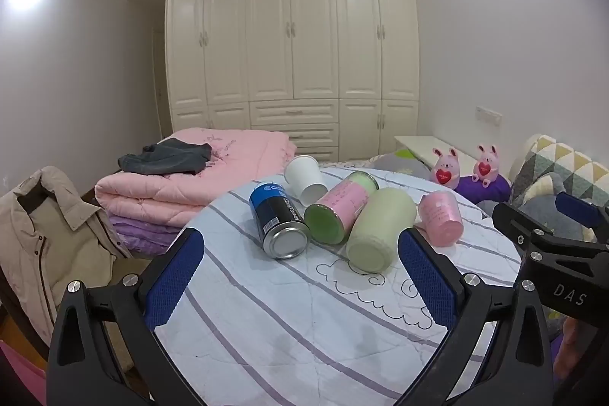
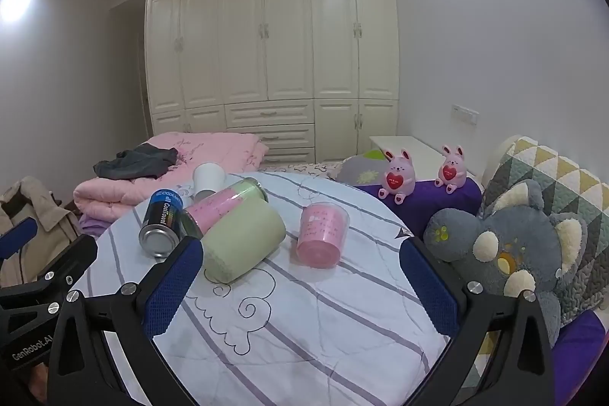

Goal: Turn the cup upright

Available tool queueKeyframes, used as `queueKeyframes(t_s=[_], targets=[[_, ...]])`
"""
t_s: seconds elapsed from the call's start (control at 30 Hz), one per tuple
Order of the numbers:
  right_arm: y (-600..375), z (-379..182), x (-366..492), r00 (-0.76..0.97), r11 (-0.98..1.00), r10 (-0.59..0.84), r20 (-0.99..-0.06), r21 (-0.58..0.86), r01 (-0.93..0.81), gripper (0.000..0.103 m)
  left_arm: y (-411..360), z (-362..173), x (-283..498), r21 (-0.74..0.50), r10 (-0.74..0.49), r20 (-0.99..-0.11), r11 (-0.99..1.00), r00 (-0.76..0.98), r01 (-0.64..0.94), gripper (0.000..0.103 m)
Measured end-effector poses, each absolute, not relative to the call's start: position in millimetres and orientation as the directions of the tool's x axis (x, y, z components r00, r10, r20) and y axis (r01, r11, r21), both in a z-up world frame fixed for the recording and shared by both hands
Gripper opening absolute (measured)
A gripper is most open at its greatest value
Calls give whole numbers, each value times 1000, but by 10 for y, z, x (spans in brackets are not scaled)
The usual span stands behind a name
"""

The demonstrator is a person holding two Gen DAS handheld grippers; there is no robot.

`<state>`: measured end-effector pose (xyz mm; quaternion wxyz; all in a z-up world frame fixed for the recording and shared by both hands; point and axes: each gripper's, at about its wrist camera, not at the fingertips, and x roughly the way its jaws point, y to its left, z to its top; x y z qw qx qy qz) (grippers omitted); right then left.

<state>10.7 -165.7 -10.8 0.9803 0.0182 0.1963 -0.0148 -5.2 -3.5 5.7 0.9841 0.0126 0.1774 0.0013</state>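
Several containers lie on their sides on a round table with a striped cloth [image 1: 304,322]: a white paper cup [image 1: 305,177] [image 2: 207,179], a blue-black can [image 1: 279,220] [image 2: 161,221], a pink-and-green tube [image 1: 340,210] [image 2: 224,202], a pale green cup [image 1: 380,229] [image 2: 241,238] and a small pink cup [image 1: 441,217] [image 2: 322,234]. My left gripper [image 1: 300,276] is open and empty, hovering short of the can and green cup. My right gripper [image 2: 300,284] is open and empty, short of the pink cup. The right gripper also shows in the left wrist view [image 1: 552,242].
A folded pink quilt [image 1: 182,185] with dark clothes lies on the bed behind. A beige jacket [image 1: 42,238] hangs at the left. Two pink bunny toys [image 2: 397,175] and a grey plush [image 2: 506,250] sit at the right. A white wardrobe [image 1: 293,37] fills the back wall.
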Motion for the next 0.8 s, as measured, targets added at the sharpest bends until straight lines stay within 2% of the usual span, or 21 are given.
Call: queueKeyframes(t_s=[0.8], targets=[[-1634,-94,116,920,1000,-22,-392,2,25,103,0,48,-64,31,6,-350,1000,937,5,103]])
